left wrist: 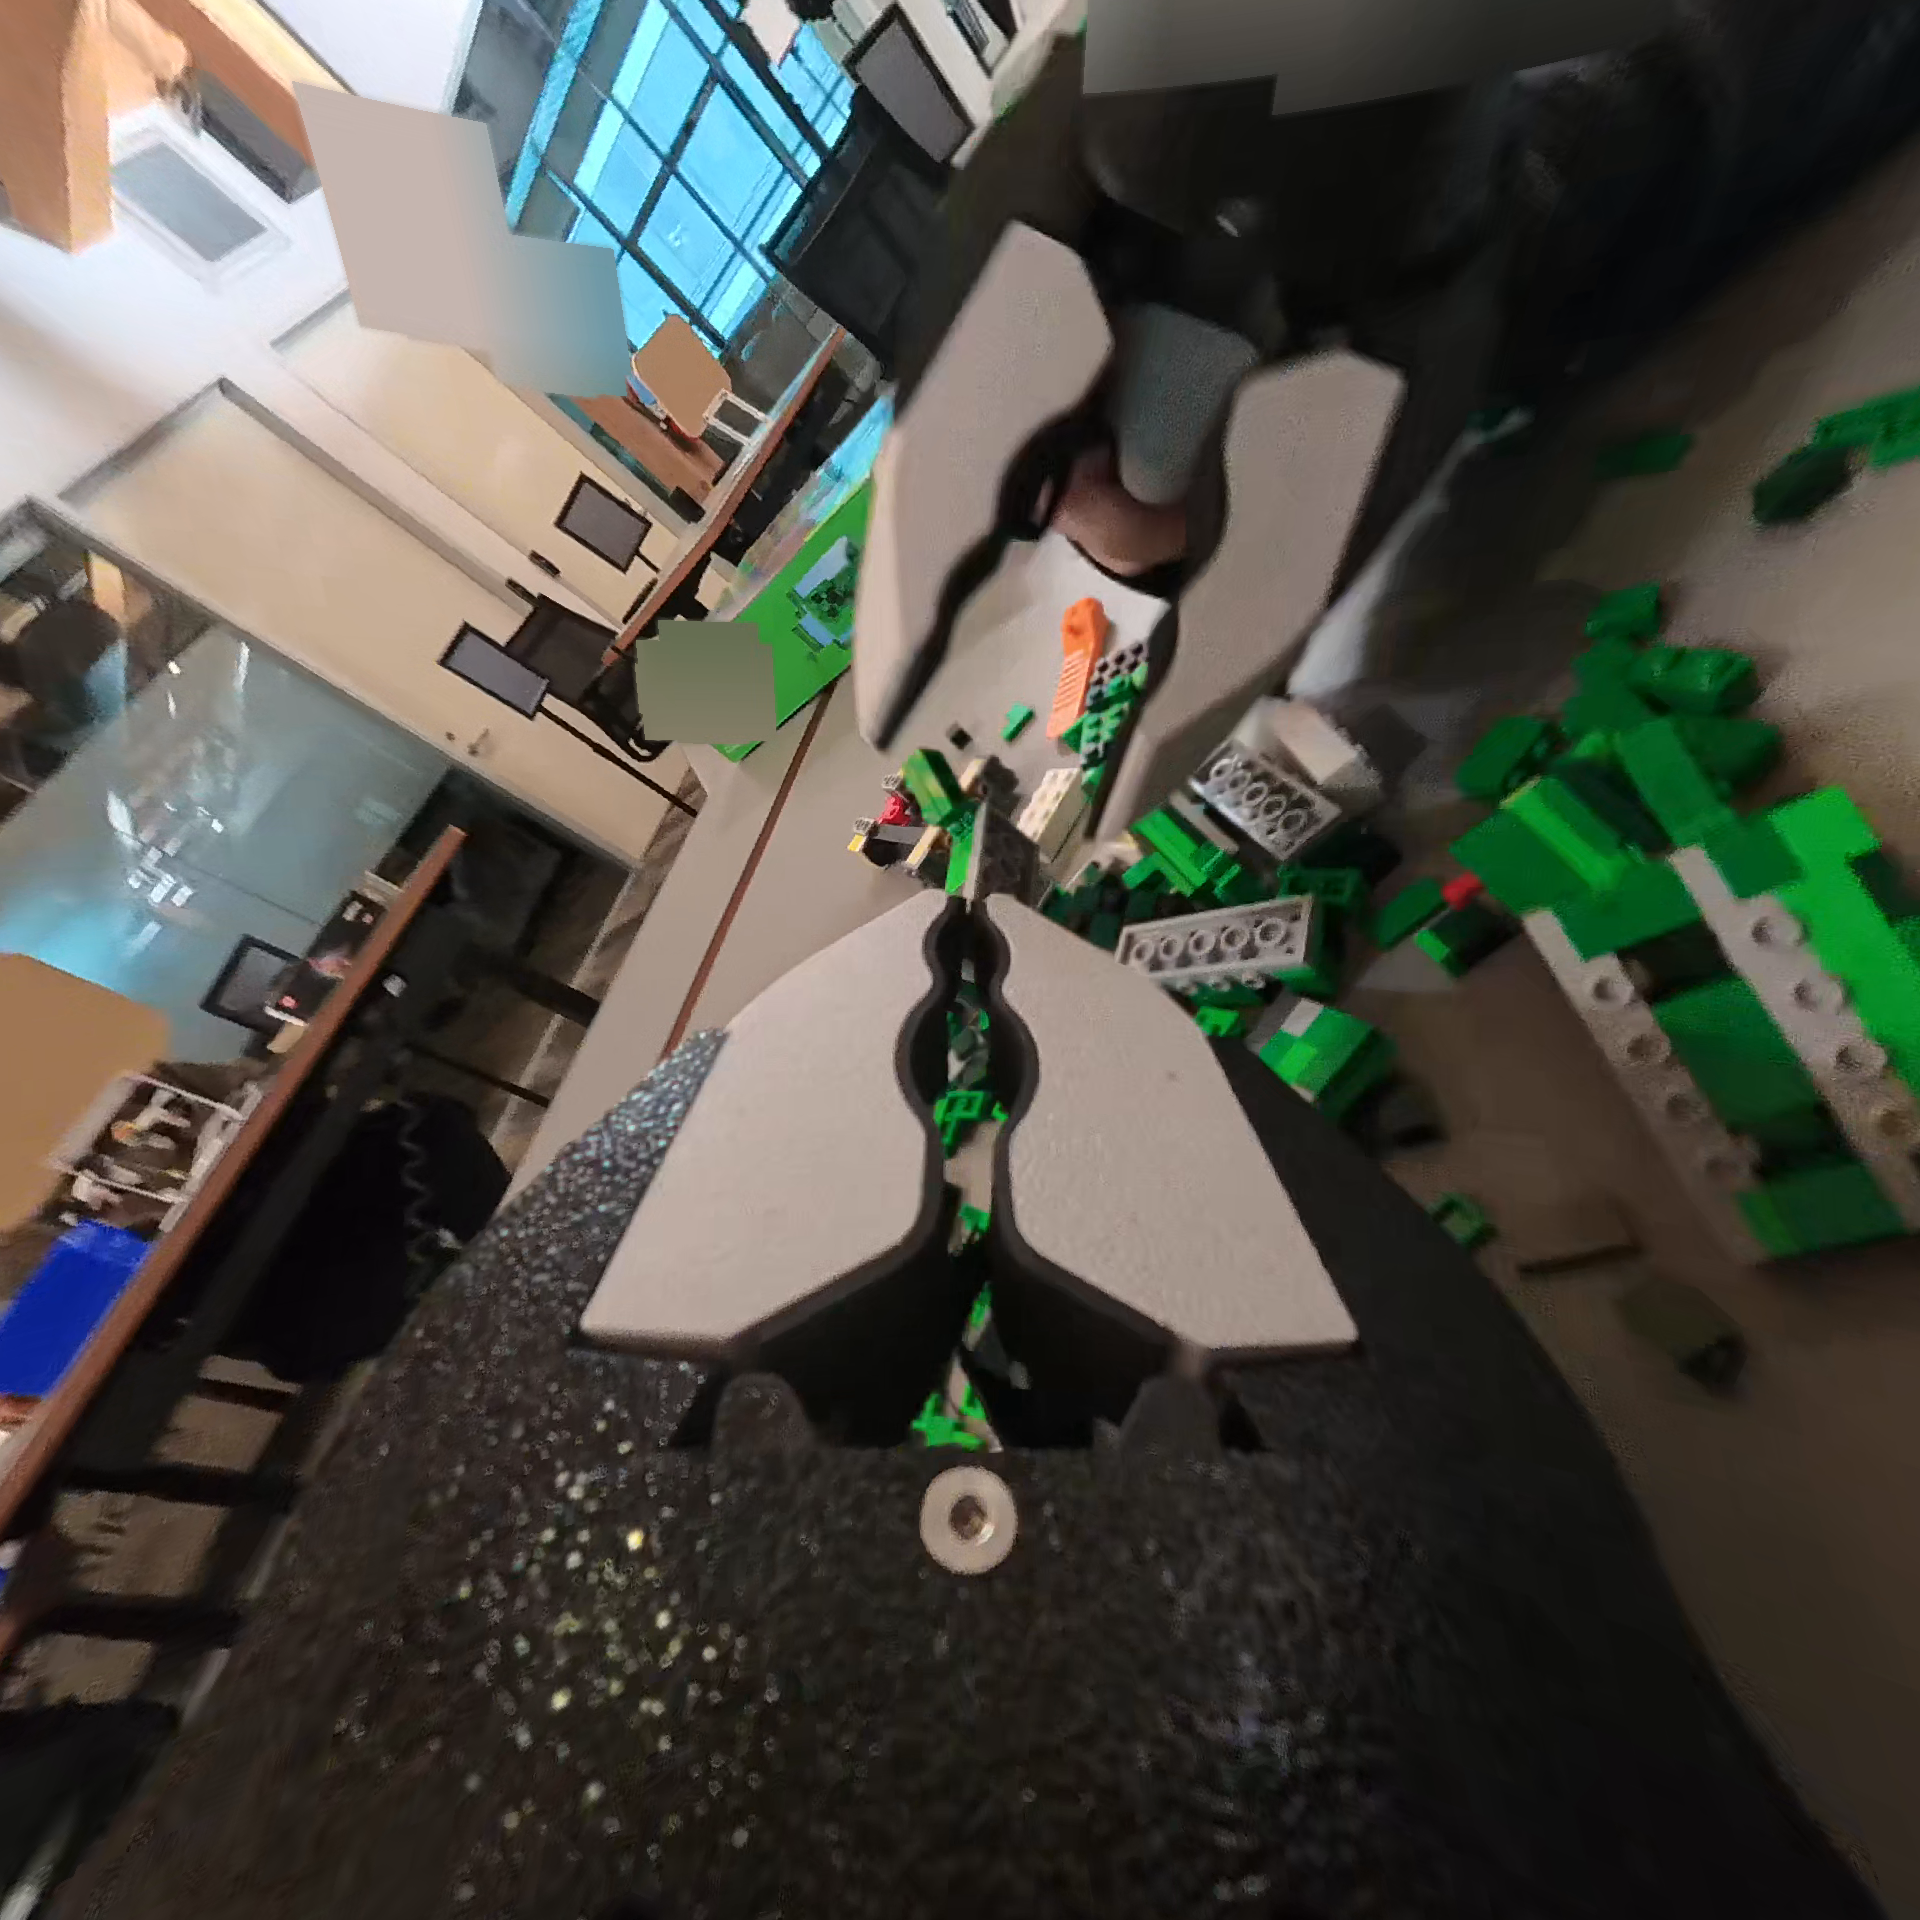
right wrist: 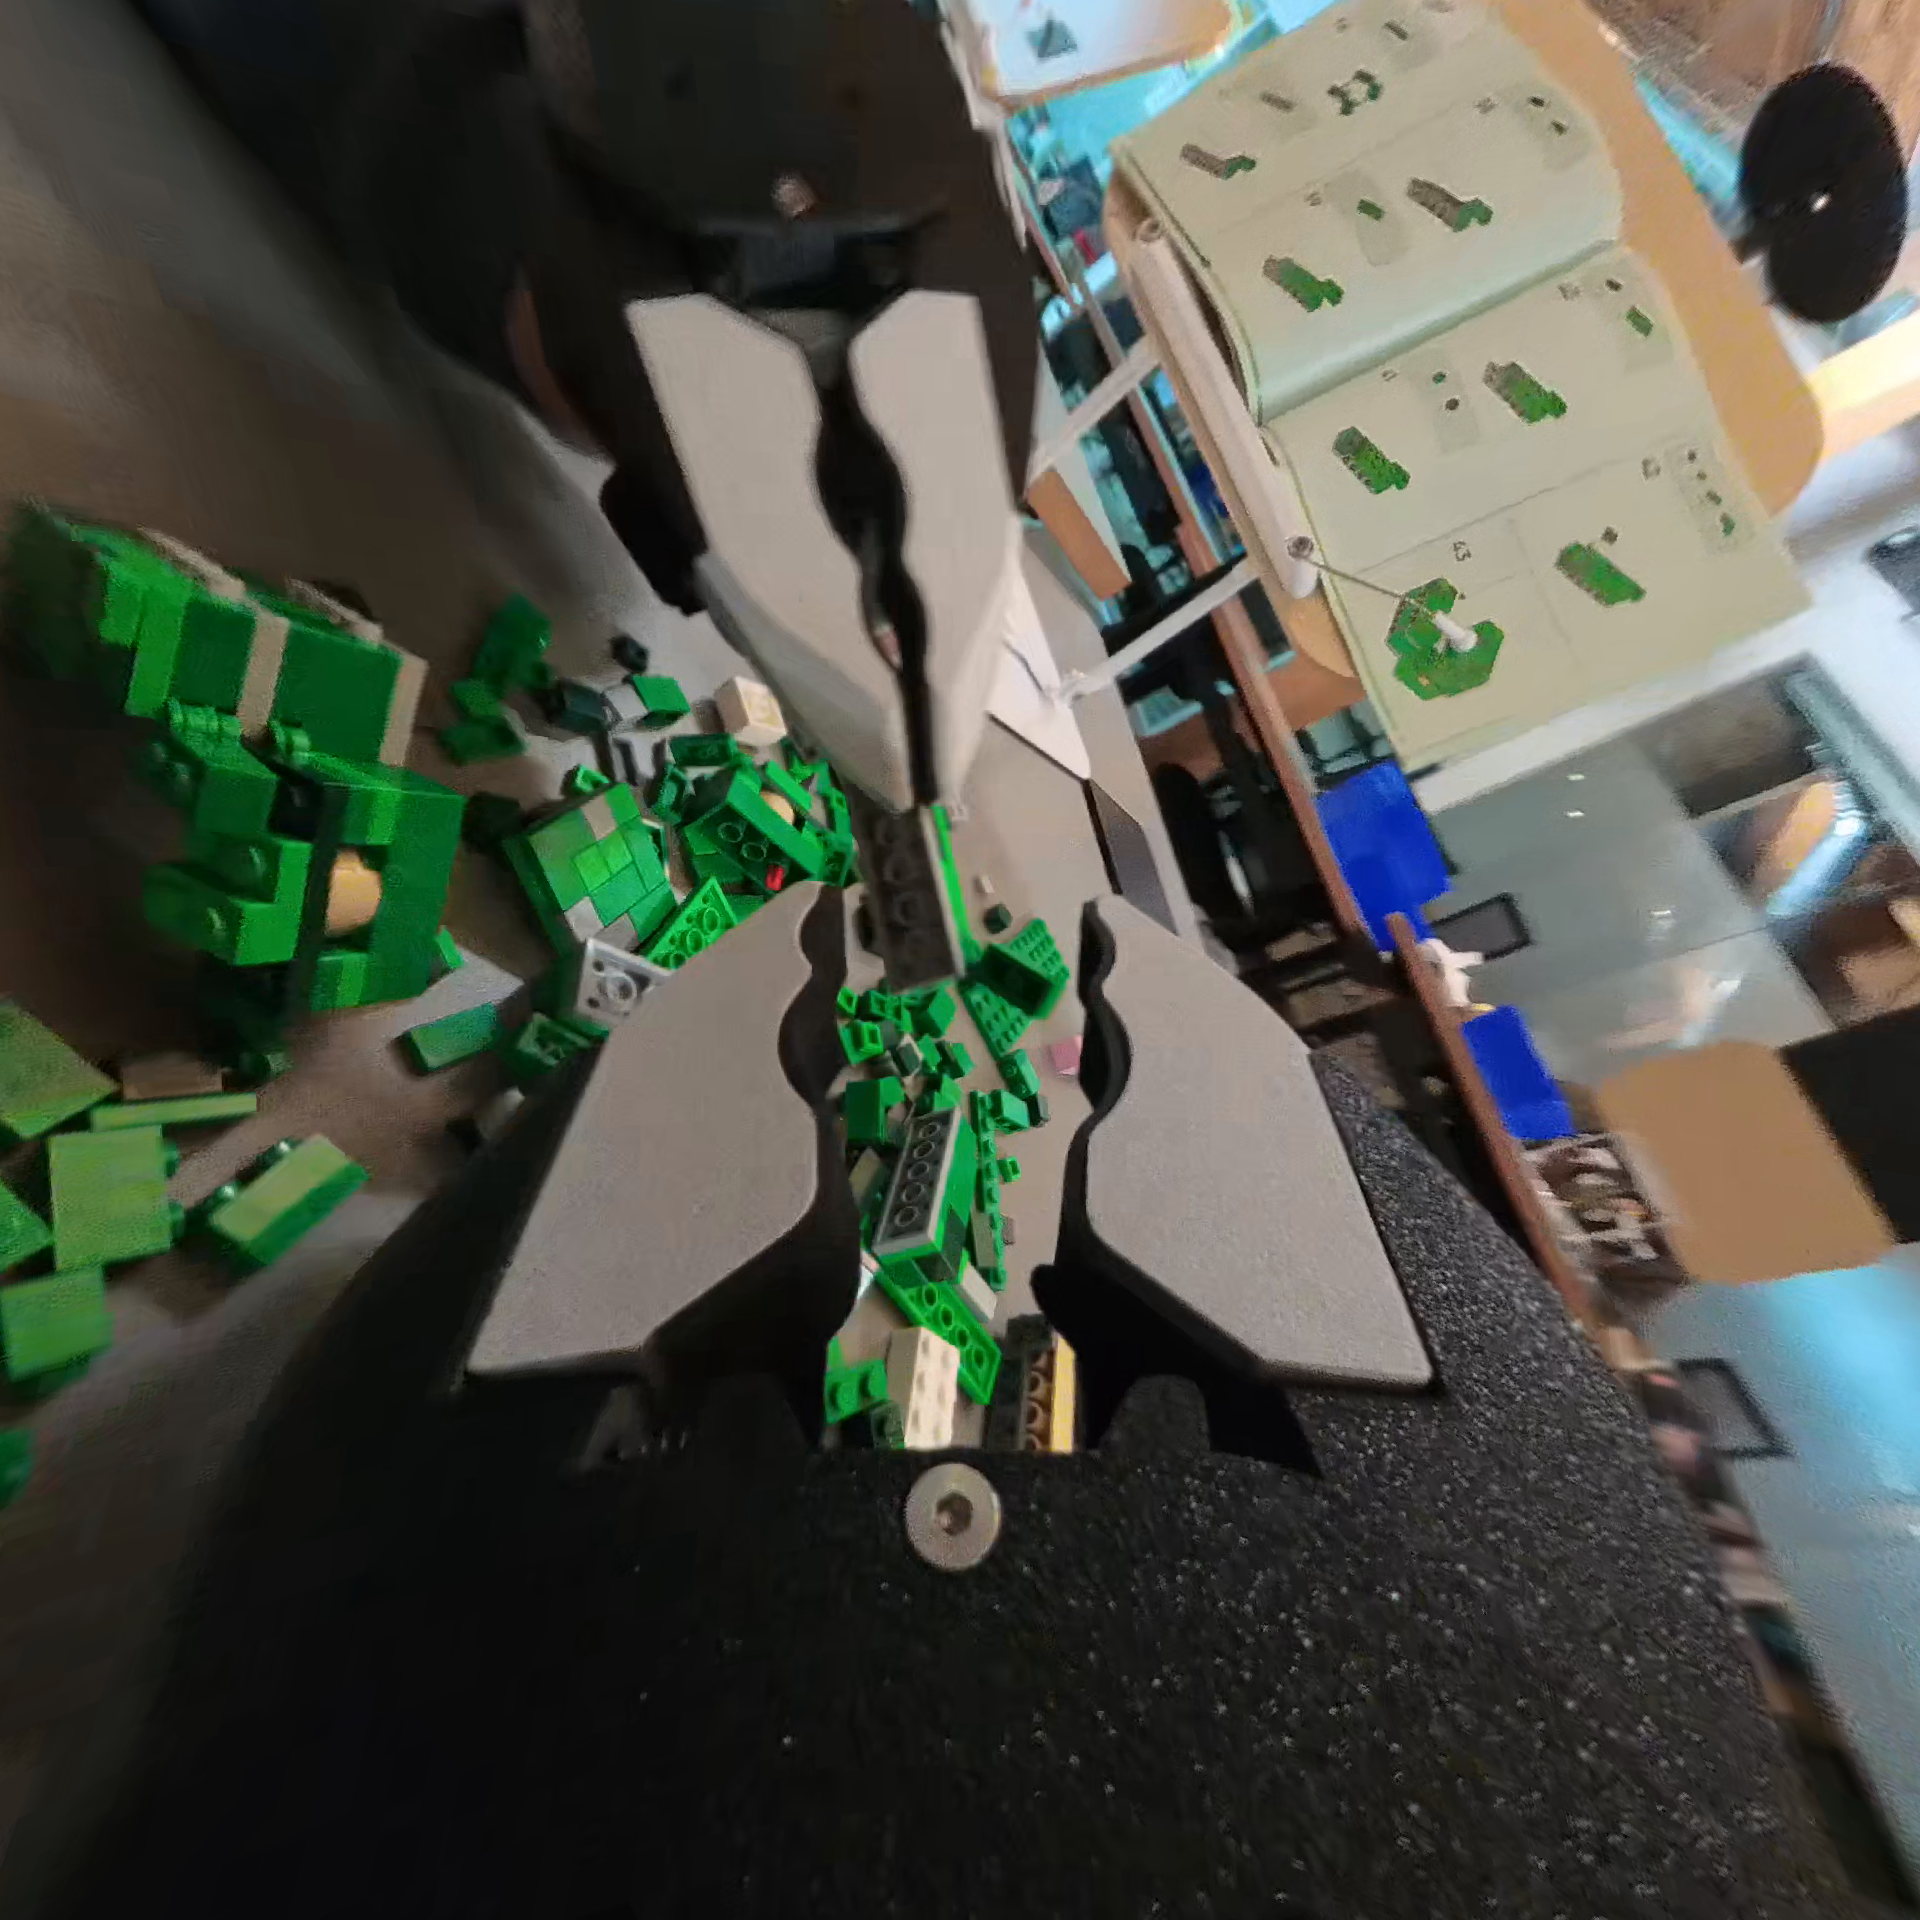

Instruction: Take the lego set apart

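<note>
The left hand-held gripper (left wrist: 966, 906) is pinched narrow on one end of a thin dark grey plate (right wrist: 914, 894), its tips pressed together over the edge, and the plate hangs in the air above the tabletop (left wrist: 1558, 1164). Facing it, the right hand-held gripper (right wrist: 961, 920) stands wide, its fingers either side of the plate's free end but not yet touching it, so only one side has a hold. A narrow green strip seems to run along the plate's edge, though motion blur makes that hard to tell. Below and around them lies the rest of the lego set: a heap of loose green bricks (right wrist: 914, 1101) directly under the plate, a light grey brick with round studs (left wrist: 1216, 940) close by, an orange tool (left wrist: 1081, 665) farther back, and a large green and grey block (right wrist: 281, 790) not yet taken apart, off to the side. An open instruction booklet (right wrist: 1455, 395) stands propped beyond the tabletop's edge. The risk I see is the thin plate twisting out of that single pinch when the right fingers close on it, since the grip is only at the very tip; a hard pull could also send it flying into the heap or off the near edge
</note>
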Tool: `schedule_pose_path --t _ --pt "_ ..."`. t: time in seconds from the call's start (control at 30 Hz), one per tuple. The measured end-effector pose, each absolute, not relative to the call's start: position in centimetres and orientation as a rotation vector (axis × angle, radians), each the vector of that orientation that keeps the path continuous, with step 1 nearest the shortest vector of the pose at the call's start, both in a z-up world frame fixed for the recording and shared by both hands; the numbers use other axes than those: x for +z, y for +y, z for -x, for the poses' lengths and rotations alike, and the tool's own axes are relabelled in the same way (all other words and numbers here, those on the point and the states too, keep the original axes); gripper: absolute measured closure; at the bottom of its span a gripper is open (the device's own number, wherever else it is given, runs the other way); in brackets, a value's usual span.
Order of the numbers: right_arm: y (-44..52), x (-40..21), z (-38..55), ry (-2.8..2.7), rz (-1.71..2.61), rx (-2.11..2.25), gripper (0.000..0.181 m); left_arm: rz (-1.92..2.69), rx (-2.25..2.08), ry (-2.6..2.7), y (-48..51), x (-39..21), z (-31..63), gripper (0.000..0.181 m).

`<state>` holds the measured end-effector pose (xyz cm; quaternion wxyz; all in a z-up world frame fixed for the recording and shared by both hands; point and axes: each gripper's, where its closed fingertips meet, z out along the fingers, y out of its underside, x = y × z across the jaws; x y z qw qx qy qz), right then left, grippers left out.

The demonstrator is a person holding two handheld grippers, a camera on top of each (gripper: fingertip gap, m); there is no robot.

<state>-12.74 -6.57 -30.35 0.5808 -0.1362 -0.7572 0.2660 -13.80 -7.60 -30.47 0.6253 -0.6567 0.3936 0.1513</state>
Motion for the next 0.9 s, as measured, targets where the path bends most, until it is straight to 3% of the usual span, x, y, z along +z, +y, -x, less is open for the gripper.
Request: schedule_pose_path --t 0.2,0.27,0.4,0.5,0.67,0.9 --pt "-6.5 -31.0 11.7 -1.995 0.459 0.917 0.123 1.418 0.459 1.130 -8.2 -32.0 12.8 0.180" --pt "-7.0 -32.0 12.1 -2.059 0.454 0.874 0.128 1.388 0.446 1.168 -8.5 -32.0 12.0 0.180" --pt "-7.8 -34.1 12.2 -2.194 0.449 0.830 0.169 1.406 0.321 1.146 -8.8 -32.2 11.3 0.180" --pt "-7.2 -34.0 12.6 -2.153 0.486 0.821 0.169 1.484 0.132 0.982 -8.3 -31.8 11.8 0.180" --pt "-5.2 -32.5 13.8 -1.935 0.415 0.601 0.169 1.616 -0.227 0.576 -7.2 -30.1 14.3 0.152" --pt "-5.4 -31.1 13.9 -1.755 0.196 0.344 0.169 1.699 -0.396 0.496 -7.0 -30.7 13.8 0.154"
